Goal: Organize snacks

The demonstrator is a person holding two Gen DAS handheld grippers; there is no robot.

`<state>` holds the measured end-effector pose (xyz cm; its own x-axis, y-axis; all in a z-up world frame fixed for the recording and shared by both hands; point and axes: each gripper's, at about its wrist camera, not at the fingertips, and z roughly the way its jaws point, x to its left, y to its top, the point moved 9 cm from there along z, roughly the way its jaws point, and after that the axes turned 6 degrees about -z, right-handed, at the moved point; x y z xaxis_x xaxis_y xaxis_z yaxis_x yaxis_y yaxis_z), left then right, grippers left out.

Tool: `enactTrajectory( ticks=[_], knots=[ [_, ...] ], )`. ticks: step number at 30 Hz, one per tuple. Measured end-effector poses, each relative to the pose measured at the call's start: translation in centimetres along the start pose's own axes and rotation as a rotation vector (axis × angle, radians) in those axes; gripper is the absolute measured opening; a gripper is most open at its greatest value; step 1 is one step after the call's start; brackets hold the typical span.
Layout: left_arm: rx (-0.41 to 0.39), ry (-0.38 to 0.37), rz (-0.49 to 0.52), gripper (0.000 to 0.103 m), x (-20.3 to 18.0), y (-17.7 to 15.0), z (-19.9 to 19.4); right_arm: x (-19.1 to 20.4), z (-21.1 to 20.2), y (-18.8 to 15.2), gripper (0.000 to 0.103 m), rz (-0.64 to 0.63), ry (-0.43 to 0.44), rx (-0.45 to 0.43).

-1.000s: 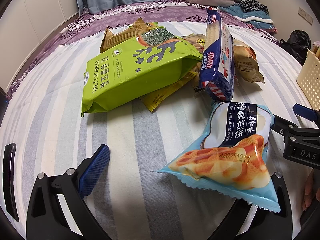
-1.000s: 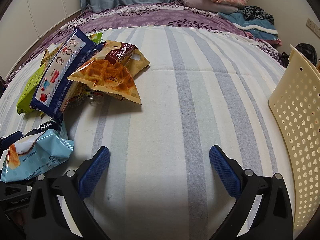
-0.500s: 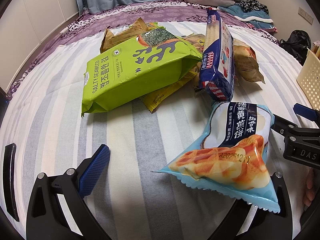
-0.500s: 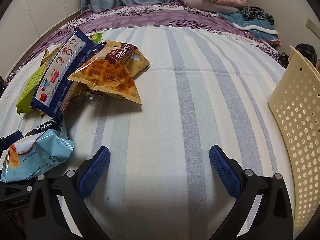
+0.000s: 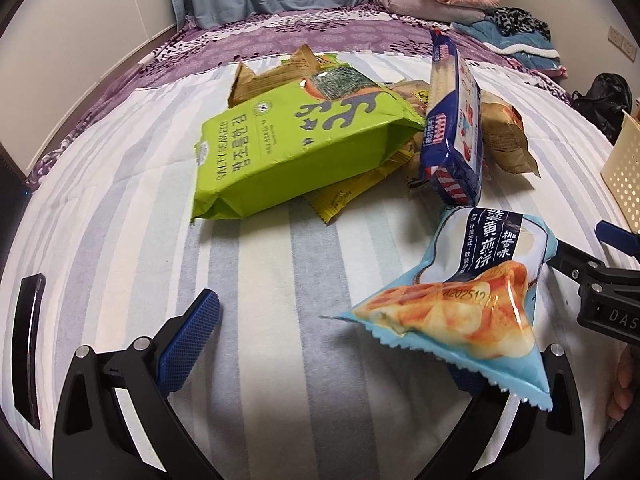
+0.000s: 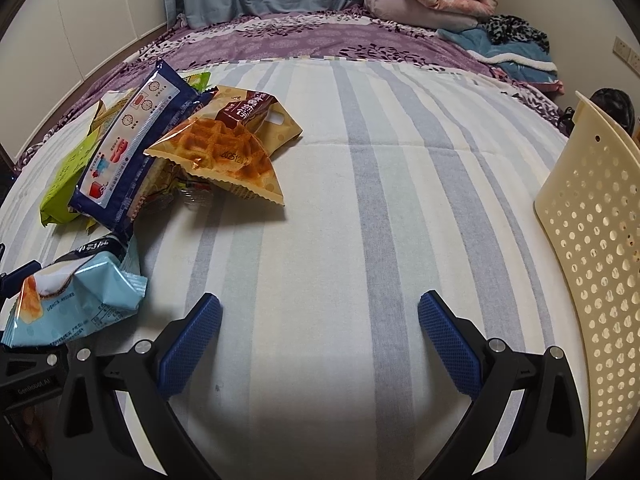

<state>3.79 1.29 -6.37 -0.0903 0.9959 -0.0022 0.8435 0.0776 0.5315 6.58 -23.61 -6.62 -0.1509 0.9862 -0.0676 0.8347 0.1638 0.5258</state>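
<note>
A: Where is the light blue snack bag now?

B: In the left wrist view it is at the lower right of the frame. It lies on the striped bed, and its near corner covers the right finger of the left tool. The fingers of this tool are spread wide and grasp nothing.

A: How does the bag lie?

B: Its long axis runs from the lower right up toward the pile, where the green seaweed pack and the dark blue cracker pack are.

A: And the right tool?

B: It is also released and empty. In its view the blue bag is at the lower left edge, and the cream basket stands at the right edge.

A: Which hand is nearer to the bag?

B: I think the left one; the bag touches it already. The basket is on the other side, by the right tool.
</note>
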Motion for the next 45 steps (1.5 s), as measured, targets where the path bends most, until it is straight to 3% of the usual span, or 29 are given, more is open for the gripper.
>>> enactTrajectory(
  ticks=[15,28,45],
  knots=[
    [-0.09,0.022,-0.017,0.101,1.4,1.8,-3.8,0.4,-4.0,1.1,0.098,0.021,0.107,-0.136],
    [-0.142,0.049,-0.075,0.101,4.5,2.4,-6.6,1.1,-4.5,1.5,0.098,-0.005,0.113,-0.148],
    [-0.177,0.035,-0.107,0.101,5.3,3.1,-8.7,1.0,-5.5,1.3,0.098,-0.005,0.109,-0.164]
  ],
)
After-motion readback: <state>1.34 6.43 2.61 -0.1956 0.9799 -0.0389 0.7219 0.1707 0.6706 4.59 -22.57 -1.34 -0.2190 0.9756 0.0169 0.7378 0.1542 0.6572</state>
